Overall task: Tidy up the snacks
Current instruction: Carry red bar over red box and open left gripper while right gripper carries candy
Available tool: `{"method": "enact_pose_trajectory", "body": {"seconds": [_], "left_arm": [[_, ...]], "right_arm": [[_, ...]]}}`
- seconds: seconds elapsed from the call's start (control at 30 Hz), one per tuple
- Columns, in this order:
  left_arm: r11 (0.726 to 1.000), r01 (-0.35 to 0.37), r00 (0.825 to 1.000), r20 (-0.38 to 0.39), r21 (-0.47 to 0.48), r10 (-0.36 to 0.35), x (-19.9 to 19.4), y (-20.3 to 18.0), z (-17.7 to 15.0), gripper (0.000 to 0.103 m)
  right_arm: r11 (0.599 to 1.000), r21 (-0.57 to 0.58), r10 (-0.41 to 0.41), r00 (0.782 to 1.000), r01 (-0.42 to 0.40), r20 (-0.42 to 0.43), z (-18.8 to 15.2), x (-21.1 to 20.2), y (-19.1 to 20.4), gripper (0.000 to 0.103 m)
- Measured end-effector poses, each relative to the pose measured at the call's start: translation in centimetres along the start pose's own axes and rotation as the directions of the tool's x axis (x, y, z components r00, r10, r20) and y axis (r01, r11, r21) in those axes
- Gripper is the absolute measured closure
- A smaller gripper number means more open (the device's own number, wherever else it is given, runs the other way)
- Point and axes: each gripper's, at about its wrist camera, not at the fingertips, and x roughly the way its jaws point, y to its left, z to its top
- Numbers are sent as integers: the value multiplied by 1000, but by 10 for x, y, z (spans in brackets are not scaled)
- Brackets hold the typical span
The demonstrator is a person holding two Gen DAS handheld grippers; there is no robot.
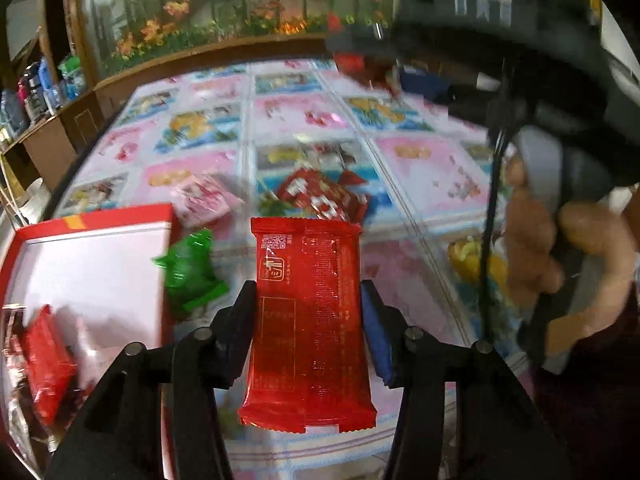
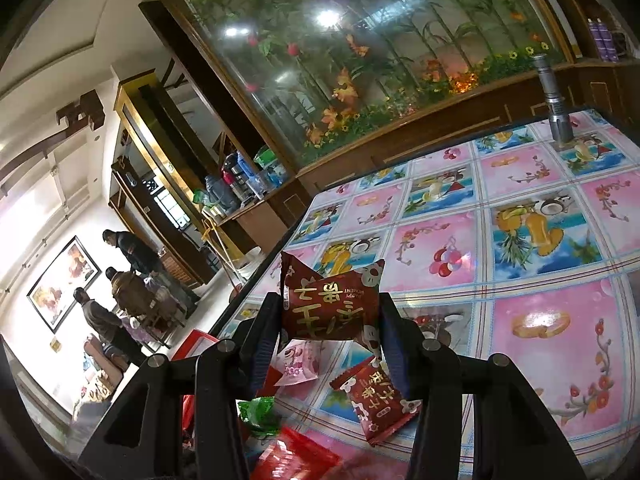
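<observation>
You have two grippers, each clamping one packet: a long red packet [image 1: 310,320] and a dark red packet [image 2: 330,306]. Loose on the surface [image 2: 520,280]: one green packet [image 1: 190,272], one pink packet [image 1: 204,200], one dark red snack [image 2: 376,398]. One red box [image 1: 92,264].

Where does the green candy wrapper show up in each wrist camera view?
Left wrist: green candy wrapper sits left of centre on the tablecloth, between the red box and the held red snack packet.
Right wrist: green candy wrapper lies low, left of centre, under the gripper's left finger.
Shared landmark: the pink snack packet lying beyond it.
</observation>
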Motion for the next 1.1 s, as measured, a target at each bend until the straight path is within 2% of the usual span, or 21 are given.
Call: {"method": "enact_pose_trajectory", "body": {"seconds": [0.1,0.23,0.4,0.47,0.57,0.83,0.97,1.1], "left_arm": [[999,-37,998,54,-31,38,-23,19,2,55],[987,-131,984,109,-93,141,-51,59,1,55],[955,-247,956,121,-166,268,-70,108,-10,55],[943,-266,950,109,-199,291,-71,125,-17,55],[930,-285,945,94,-231,313,-71,140,-29,55],[914,-294,944,67,-281,324,-72,162,-48,54],[906,-300,941,64,-297,333,-75,169,-54,55],[901,-303,939,67,-310,339,-77,175,-58,55]], "right_arm": [[1000,-13,12,1000,-13,-19,-1,6,4,55],[996,-13,82,994,-83,-73,-9,18,18,55],[987,-75,126,979,-139,-160,-29,40,51,55],[981,-100,144,969,-166,-199,-41,50,67,55],[971,-122,171,953,-206,-252,-58,67,94,55],[939,-156,232,900,-306,-369,-98,104,154,55],[928,-169,242,884,-331,-400,-111,114,170,55],[927,-174,237,880,-331,-411,-115,119,171,55]]}}
